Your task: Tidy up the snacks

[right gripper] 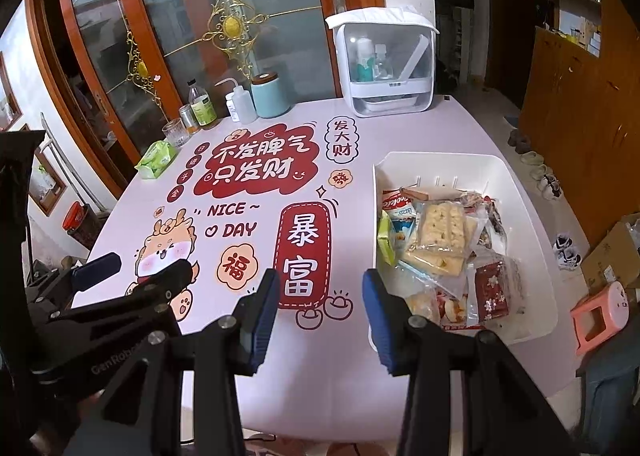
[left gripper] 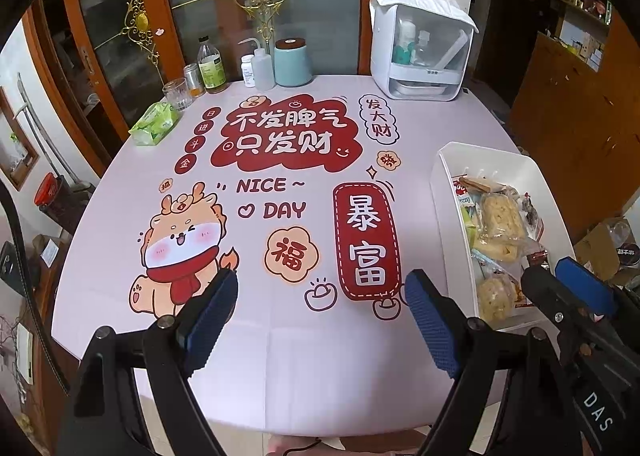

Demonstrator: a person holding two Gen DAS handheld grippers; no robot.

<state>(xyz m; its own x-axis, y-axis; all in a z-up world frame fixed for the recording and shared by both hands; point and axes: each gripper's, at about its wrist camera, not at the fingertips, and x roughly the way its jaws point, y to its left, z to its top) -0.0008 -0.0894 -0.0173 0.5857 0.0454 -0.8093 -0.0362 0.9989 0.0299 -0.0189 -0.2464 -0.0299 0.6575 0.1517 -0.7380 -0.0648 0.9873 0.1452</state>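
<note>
Over the table [left gripper: 280, 336] — both grippers [left gripper: 322, 320] [right gripper: 320, 320] gape — snacks [right gripper: 440, 240] fill the bin [right gripper: 532, 256].

Soft even indoor light, sharp centre, fisheye-bent dark corners.

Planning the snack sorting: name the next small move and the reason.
Probably ease the right gripper forward and right over the white bin toward the cracker pack. Both grippers are open and empty, the snacks all lie piled in the bin, and the left gripper is farther away.

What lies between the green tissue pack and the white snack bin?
Only printed tablecloth, nothing standing on it, between the green tissue pack and the white snack bin; the right wrist view shows it best.
</note>
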